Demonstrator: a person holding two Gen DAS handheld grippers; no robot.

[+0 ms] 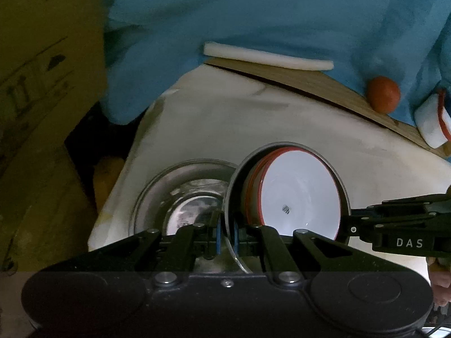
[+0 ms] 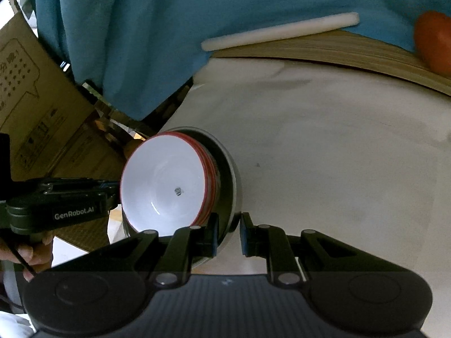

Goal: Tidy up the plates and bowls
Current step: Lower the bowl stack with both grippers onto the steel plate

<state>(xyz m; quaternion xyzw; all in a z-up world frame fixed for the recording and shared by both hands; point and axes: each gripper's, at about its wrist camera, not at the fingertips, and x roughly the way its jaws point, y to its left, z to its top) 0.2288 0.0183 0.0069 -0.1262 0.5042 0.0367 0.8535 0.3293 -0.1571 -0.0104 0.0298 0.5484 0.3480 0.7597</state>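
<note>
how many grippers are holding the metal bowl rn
2. The left gripper pinches the metal bowl at its left rim; the right gripper pinches its right rim.

white red-rimmed bowls (image 1: 298, 191), blue cloth (image 1: 253, 14), orange ball (image 1: 382, 94)

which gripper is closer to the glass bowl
Left. The left gripper is shut on the metal bowl's rim right beside the glass bowl. The right gripper grips the metal bowl's opposite rim, farther away.
</note>
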